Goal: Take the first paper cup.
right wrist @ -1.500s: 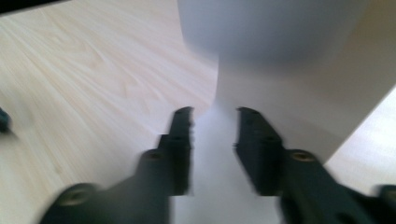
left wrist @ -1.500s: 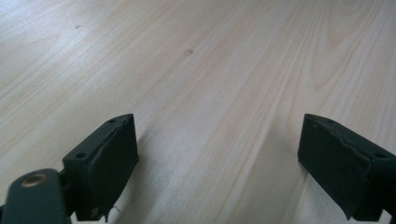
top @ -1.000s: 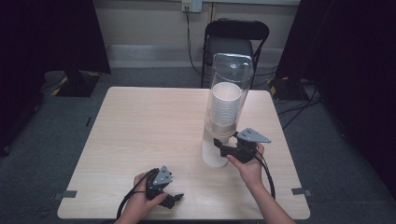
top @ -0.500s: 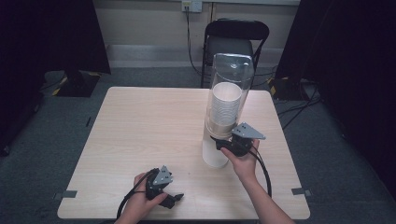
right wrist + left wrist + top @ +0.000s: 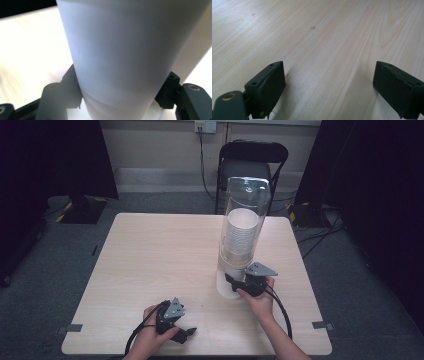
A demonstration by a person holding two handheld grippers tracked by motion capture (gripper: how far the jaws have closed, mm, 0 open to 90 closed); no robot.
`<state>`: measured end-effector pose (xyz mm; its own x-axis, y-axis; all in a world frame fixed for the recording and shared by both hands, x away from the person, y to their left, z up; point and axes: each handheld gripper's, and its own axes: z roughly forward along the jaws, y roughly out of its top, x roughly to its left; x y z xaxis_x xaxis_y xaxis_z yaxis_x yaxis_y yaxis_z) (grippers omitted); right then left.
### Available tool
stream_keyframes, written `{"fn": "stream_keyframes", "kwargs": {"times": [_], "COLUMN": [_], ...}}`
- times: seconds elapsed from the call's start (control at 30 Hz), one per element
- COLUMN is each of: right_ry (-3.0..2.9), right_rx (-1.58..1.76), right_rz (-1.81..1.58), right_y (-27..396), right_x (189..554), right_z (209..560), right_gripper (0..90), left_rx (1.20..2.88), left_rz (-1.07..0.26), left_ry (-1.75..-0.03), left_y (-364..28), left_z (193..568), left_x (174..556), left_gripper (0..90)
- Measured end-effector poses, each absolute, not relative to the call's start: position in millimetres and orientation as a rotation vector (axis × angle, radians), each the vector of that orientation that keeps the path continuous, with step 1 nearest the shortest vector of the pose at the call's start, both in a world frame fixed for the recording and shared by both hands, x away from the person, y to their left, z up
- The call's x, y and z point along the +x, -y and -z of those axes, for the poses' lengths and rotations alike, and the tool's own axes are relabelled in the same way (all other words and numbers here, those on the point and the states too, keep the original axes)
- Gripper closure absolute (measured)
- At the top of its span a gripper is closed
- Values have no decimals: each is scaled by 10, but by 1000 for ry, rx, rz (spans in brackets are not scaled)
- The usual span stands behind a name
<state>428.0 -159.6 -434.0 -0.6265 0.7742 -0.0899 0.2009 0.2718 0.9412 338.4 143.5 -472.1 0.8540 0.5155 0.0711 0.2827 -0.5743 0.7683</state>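
Cup withdrawal, in hand: our right tool (image 5: pixel 231 281), jaws just closing, pinches the bottom white cup (image 5: pixel 120 62) under the dispenser (image 5: pixel 243 220) near the bench's right edge; next we pull down; left tool (image 5: pixel 186 334) spread, idle.

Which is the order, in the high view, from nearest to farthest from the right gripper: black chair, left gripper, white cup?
1. White cup, between the right gripper's jaws.
2. Left gripper, lower left, near the table edge.
3. Black chair, beyond the table's far edge.

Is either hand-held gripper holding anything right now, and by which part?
The right hand-held gripper clasps the bottom white cup, low on its sides, under the dispenser tube. The left hand-held gripper holds nothing.
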Motion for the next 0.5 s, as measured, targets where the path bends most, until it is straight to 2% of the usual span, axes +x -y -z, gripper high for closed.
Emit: {"fn": "stream_keyframes", "kwargs": {"times": [0.3, 0.5], "right_ry": [-2104, -2111], "right_rx": [884, 885], "right_rz": [-1303, -1290], "right_y": [1714, 1833], "right_x": [4300, 4237], "right_z": [4447, 4378], "right_gripper": [346, 337], "left_rx": [2224, 2225], "left_rz": [-367, -368], "left_ry": [-566, -566], "left_y": [-1435, -1434], "left_z": [4719, 4718], "left_x": [3395, 3394], "left_gripper": [91, 91]}}
